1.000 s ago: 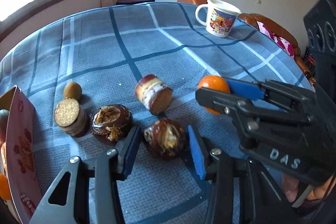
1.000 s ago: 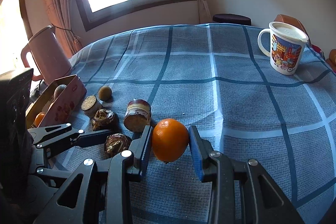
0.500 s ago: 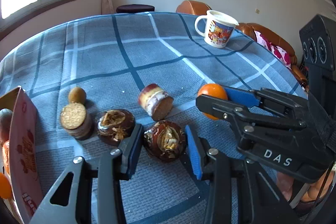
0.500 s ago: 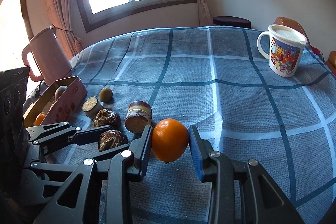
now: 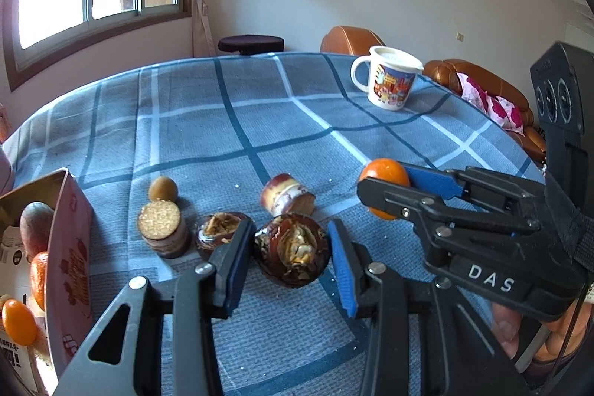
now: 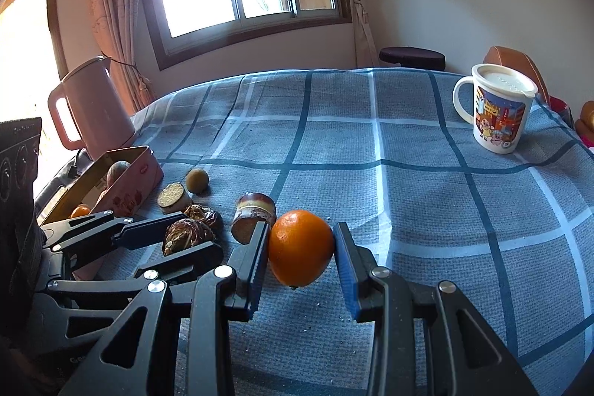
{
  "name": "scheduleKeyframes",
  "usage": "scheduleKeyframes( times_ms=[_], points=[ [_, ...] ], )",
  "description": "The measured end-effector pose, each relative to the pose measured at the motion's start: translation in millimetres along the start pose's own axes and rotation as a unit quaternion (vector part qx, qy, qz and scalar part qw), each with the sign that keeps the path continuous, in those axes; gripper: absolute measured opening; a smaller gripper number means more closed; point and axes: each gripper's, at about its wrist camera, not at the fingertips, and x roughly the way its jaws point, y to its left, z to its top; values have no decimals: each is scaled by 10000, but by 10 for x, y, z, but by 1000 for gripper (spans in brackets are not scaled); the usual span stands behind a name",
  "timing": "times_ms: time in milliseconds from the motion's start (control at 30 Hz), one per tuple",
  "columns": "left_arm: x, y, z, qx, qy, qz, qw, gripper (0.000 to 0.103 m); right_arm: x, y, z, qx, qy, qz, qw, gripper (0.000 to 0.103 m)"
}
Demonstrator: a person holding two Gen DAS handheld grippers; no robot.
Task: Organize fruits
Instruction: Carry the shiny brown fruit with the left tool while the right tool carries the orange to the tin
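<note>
My left gripper point(image 5: 287, 257) is shut on a dark brown mangosteen-like fruit point(image 5: 292, 254) and holds it just above the blue checked cloth. My right gripper point(image 6: 301, 257) is shut on an orange point(image 6: 300, 253), lifted off the cloth; the orange also shows in the left wrist view point(image 5: 384, 177). A second brown fruit point(image 5: 219, 229), a cut cylinder piece point(image 5: 162, 229), a small round brown fruit point(image 5: 163, 189) and another cut piece point(image 5: 286, 199) lie on the cloth. A pink tin box point(image 5: 72, 247) at the left holds several fruits.
A printed mug point(image 6: 495, 108) stands at the far right of the table. A pink kettle point(image 6: 91, 108) stands at the far left behind the box point(image 6: 130, 182). Brown sofa cushions point(image 5: 479, 80) lie beyond the table's right edge.
Both grippers have risen and tilted up with their fruits. The left one closed on the brown fruit and lifted it; the right still holds the orange.
</note>
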Motion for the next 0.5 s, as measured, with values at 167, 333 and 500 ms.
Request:
scheduleKeyframes(
  times_ms=[167, 333, 500],
  points=[
    [-64, -19, -1, 44, -171, 87, 9998, 43, -45, 17, 1, -56, -99, 2, 9999, 37],
    [-119, -14, -3, 34, -328, 139, 9994, 43, -94, 34, -3, -106, -222, 35, 9997, 37],
    [-167, 2, -5, -20, -463, 194, 9987, 43, -118, 56, -4, -175, -302, 47, 9994, 37]
  ],
)
